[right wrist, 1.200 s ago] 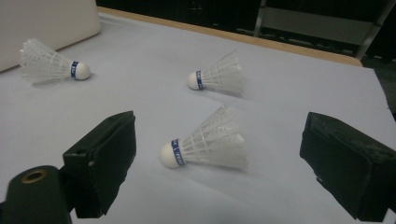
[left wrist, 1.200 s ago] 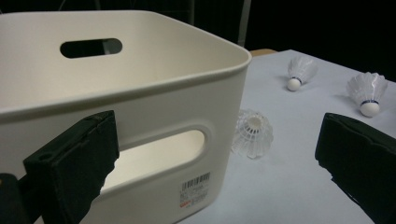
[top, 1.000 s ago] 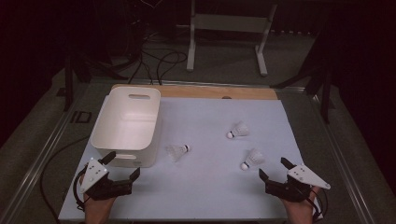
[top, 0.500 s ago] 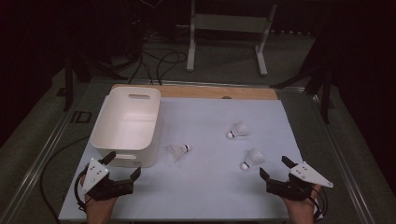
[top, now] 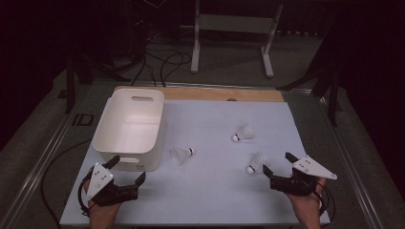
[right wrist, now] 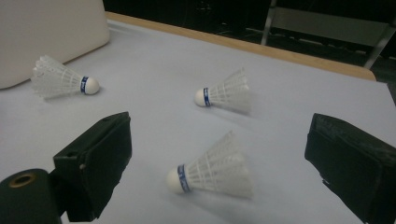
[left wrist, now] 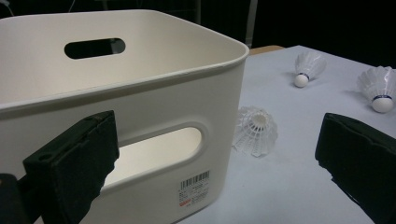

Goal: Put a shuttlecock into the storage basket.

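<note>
Since the earlier frames, nothing on the table has shifted; both grippers remain at the near edge, and the three shuttlecocks lie where they were.

The left gripper [top: 128,171] sits at the 7 o'clock corner of the table [top: 215,200] in the high view. Its jaws are spread apart and hold nothing. One jaw points at the near wall of the white bin [top: 129,129]. In the left gripper view, the bin [left wrist: 140,93] stands just ahead of the jaws, its handle slot and barcode label facing the camera.

The right gripper [top: 276,164] sits at the 5 o'clock corner, jaws likewise released and empty. The nearest shuttlecock [top: 255,163] lies just beside its open jaws, toward 10 o'clock from them, cork end pointing to the near edge. In the right gripper view, this shuttlecock [right wrist: 212,170] lies on its side between the two jaws, apart from both.

A second shuttlecock [top: 243,133] lies farther out, toward 12 o'clock from the nearest one, on its side, cork to the left. A third shuttlecock [top: 181,154] lies near the table centre, just beside the bin's right wall, cork to the right. All three rest on the table surface, outside the bin.
</note>
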A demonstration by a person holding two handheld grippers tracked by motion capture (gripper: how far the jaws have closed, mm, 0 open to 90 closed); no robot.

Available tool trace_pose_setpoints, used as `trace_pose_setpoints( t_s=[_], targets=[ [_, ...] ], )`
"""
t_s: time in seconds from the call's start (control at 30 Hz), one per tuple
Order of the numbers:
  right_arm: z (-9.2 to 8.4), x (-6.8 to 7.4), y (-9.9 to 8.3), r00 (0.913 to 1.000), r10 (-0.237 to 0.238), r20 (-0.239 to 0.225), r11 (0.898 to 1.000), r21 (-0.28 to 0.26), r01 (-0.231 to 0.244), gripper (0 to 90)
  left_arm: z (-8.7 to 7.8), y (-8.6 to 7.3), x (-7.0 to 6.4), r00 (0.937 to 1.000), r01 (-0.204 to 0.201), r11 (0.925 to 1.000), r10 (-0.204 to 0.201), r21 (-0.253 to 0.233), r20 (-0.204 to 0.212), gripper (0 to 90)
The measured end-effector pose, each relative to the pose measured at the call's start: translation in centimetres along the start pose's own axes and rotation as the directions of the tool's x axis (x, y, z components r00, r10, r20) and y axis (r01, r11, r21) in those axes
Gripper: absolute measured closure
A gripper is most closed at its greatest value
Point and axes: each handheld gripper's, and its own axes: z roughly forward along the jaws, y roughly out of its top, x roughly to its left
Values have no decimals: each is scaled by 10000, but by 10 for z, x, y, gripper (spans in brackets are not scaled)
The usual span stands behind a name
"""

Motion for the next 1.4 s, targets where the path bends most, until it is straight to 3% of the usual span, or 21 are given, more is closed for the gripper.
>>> trace_pose_setpoints(
  t_s=[0.4, 1.07, 1.4],
  targets=[
    [12, -2, 20, 9993, -357, 120, 9987, 357, 352, 75, 1, 0, -3, 9999, -135, 9999, 135, -50, 29, 2],
    [35, -12, 24, 9997, -232, 28, 9955, 922, 229, 75, 5, 0, -6, 9995, -321, 9995, 321, -54, -2, 2],
    [46, -12, 23, 9991, -421, -36, 9903, 1324, 422, 75, 4, 0, -6, 9994, -357, 9994, 357, -33, -42, 2]
  ],
)
